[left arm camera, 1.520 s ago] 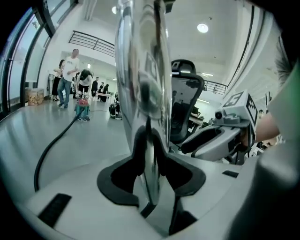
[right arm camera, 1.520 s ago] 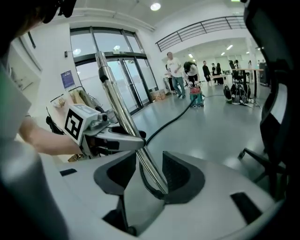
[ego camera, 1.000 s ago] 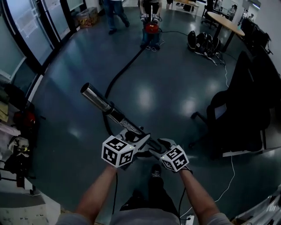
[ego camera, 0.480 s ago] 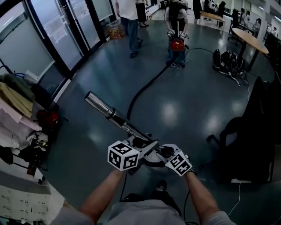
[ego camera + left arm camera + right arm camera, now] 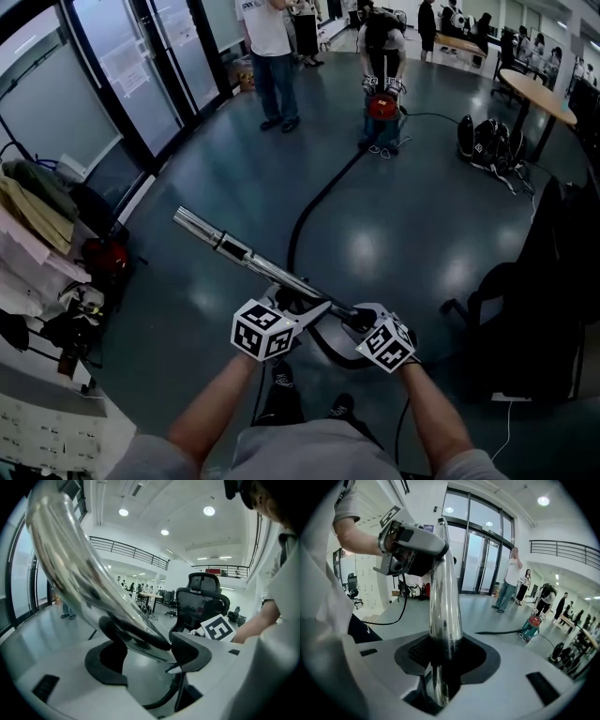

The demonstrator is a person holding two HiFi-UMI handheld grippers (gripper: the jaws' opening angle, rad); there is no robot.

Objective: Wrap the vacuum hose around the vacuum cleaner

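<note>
- The vacuum hose trails across the floor from the red vacuum cleaner, well away beside another person, to its chrome wand.
- The right hand-held gripper has just been closing its jaws and pinches the wand's near end, seemingly to carry it.
- The left hand-held gripper has just been opening its jaws, which stand spread with the wand between them, likely for a fresh grip.
- No loop is on the cleaner yet.

Glass doors fill the upper left, a standing person top centre, round table and black bags upper right, office chair at right
</note>
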